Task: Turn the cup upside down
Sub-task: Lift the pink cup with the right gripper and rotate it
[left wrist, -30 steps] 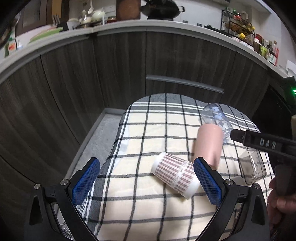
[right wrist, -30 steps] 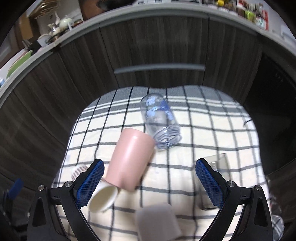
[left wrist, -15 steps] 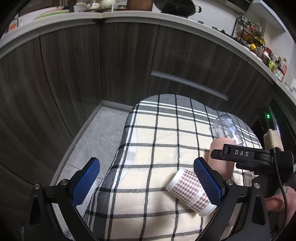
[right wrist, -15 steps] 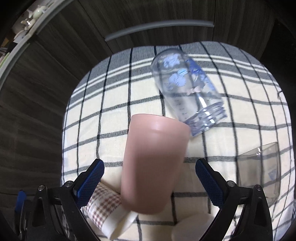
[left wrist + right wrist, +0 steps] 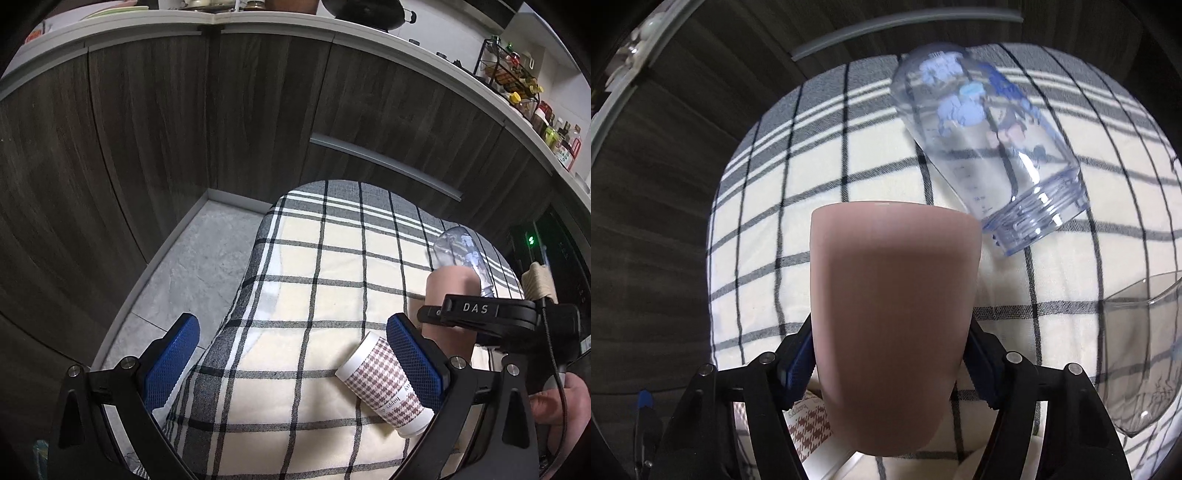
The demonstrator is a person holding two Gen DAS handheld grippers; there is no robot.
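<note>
On the checked cloth (image 5: 871,155), right gripper (image 5: 890,354) clamps the pink cup (image 5: 894,295).

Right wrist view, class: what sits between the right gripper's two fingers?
The pink cup fills the gap, lying on the checked cloth; both fingers press its sides. The right wrist view shows it plainly.
</note>
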